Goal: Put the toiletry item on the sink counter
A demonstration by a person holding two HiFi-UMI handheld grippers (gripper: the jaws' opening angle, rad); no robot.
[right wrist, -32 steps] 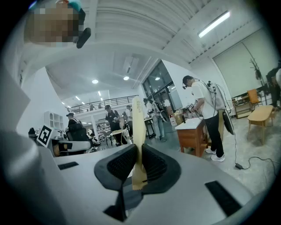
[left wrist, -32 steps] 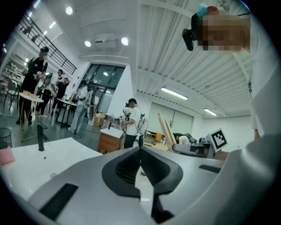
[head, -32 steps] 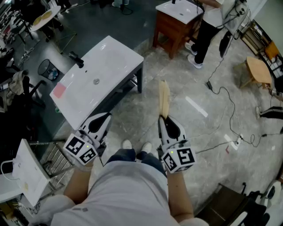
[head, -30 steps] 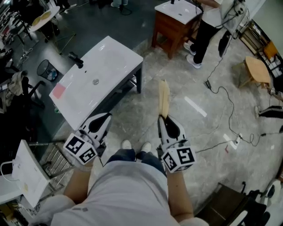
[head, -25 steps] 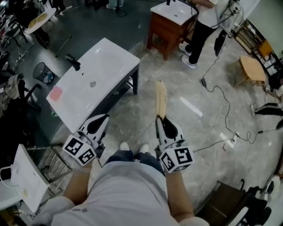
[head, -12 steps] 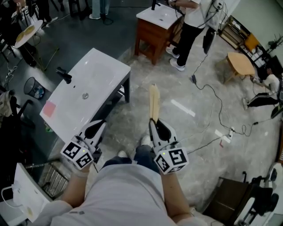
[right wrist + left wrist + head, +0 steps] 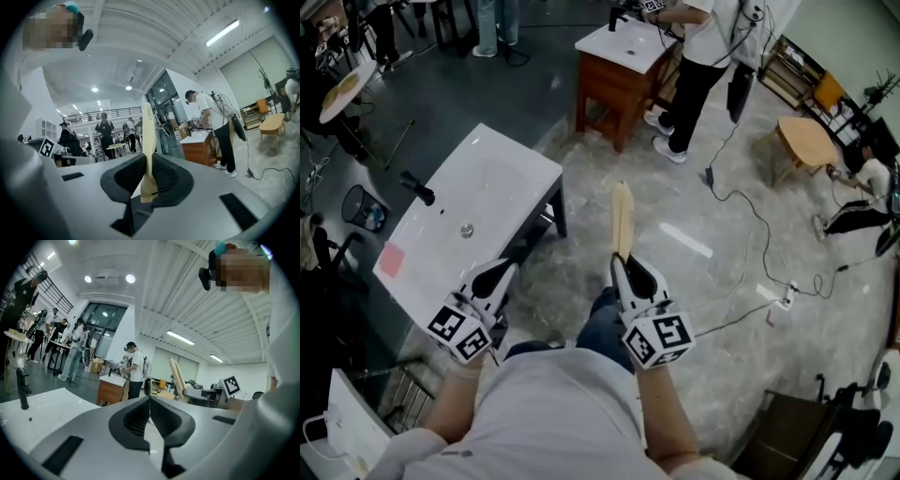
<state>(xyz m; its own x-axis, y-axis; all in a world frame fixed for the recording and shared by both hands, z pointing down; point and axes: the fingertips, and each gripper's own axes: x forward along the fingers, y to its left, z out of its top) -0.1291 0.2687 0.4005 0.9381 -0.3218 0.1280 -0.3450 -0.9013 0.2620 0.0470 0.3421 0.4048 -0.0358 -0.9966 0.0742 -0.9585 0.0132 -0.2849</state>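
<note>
My right gripper [image 7: 625,259] is shut on a long flat tan toiletry item [image 7: 622,217], which sticks out forward over the floor. In the right gripper view the tan toiletry item [image 7: 148,140] stands up between the pressed jaws of the right gripper [image 7: 149,165]. My left gripper [image 7: 502,272] is shut with nothing in it, just off the near edge of the white sink counter [image 7: 502,187]. In the left gripper view the jaws of the left gripper [image 7: 149,406] meet, with the counter [image 7: 42,413] at lower left. A black faucet [image 7: 416,187] stands at the counter's left side.
A second sink on a wooden cabinet [image 7: 619,66] stands farther off with a person [image 7: 698,66] beside it. A cable [image 7: 750,211] trails over the marble floor at right. A round wooden stool [image 7: 806,141] is at far right. A bin [image 7: 366,206] sits left of the counter.
The view has shifted: the counter and cabinet now lie lower and further left in the head view. Both grippers keep their pose; the right one still grips the tan item.
</note>
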